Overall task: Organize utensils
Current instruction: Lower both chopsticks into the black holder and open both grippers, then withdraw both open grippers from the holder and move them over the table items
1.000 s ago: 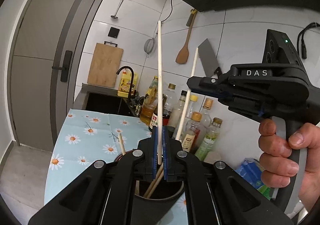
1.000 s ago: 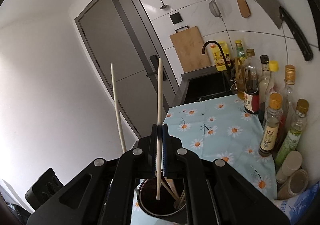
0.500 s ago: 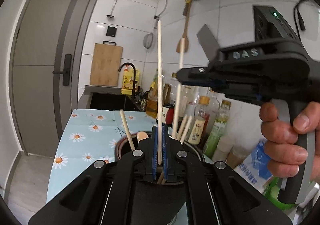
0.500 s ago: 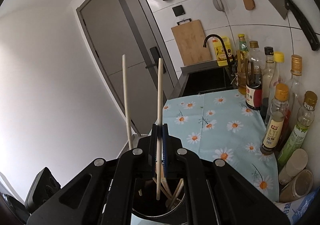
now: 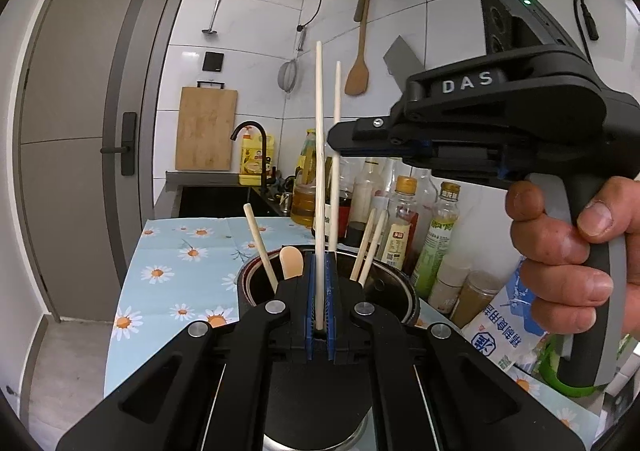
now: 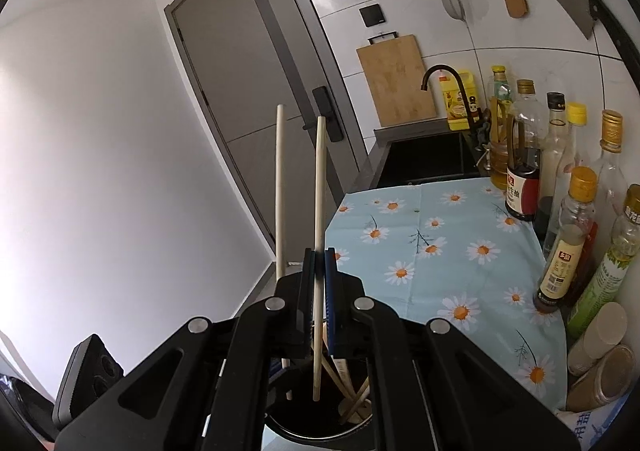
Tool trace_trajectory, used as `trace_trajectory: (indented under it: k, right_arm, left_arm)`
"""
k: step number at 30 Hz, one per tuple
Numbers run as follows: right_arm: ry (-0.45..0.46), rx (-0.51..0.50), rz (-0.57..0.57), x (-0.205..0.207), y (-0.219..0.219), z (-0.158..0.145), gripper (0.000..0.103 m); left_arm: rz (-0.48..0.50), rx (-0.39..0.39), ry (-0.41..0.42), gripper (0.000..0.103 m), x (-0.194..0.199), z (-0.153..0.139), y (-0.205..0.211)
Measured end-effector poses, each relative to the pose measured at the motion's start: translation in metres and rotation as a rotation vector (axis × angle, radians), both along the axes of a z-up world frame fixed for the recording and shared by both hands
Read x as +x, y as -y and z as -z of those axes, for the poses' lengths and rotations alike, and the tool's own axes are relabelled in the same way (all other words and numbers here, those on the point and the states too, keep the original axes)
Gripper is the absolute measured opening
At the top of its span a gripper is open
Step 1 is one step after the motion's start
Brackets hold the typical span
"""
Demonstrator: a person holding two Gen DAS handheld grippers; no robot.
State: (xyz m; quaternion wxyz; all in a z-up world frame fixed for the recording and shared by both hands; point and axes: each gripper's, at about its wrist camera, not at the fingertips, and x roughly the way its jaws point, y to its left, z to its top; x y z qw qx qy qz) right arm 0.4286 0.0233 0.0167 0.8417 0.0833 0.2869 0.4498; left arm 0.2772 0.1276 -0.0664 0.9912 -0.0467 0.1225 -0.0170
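Each chopstick is a long, pale wooden rod held upright: the left gripper [image 5: 319, 291] is clamped on one chopstick [image 5: 319, 171], the right gripper [image 6: 319, 291] on another chopstick [image 6: 319, 211], both over the dark utensil pot [image 5: 384, 283] at the counter's near edge. Both grippers point slightly downward, the right one gripped by a hand [image 5: 568, 259]. Compared with a second ago, both have sunk, so the chopstick tips sit lower in the pot.

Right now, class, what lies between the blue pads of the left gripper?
A single pale chopstick stands upright, pinched between the left gripper's pads above the dark utensil pot; the left wrist view shows it.
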Motion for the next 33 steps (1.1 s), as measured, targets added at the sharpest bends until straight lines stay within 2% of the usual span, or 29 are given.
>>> trace_trajectory:
  k: [4, 23, 25, 26, 27, 33]
  right_arm:
    - [-0.01, -0.003, -0.006, 0.0021, -0.0021, 0.0021, 0.006]
    - [-0.039, 0.028, -0.032, -0.0001, 0.0035, -0.0005, 0.007]
    - [-0.036, 0.027, -0.037, -0.0016, 0.004, -0.0012, 0.007]
    - [-0.038, 0.026, -0.04, -0.0019, 0.0039, -0.0013, 0.007]
    - [-0.037, 0.024, -0.04, -0.0023, 0.0041, -0.0011, 0.007]
    - [-0.039, 0.029, -0.04, -0.0054, 0.0074, -0.0028, 0.007]
  left_arm:
    - [0.004, 0.037, -0.001, 0.003, -0.0007, 0.0022, 0.0045]
    - [0.006, 0.041, -0.022, 0.005, -0.0011, -0.0014, 0.0053]
    - [-0.001, 0.05, -0.022, 0.016, -0.002, -0.002, 0.0066]
    - [-0.011, 0.055, -0.022, 0.036, -0.0024, -0.0022, 0.0072]
    - [-0.014, 0.052, -0.016, 0.042, -0.004, -0.0024, 0.0075]
    - [-0.016, 0.042, -0.012, 0.042, -0.0062, -0.0058, 0.0071]
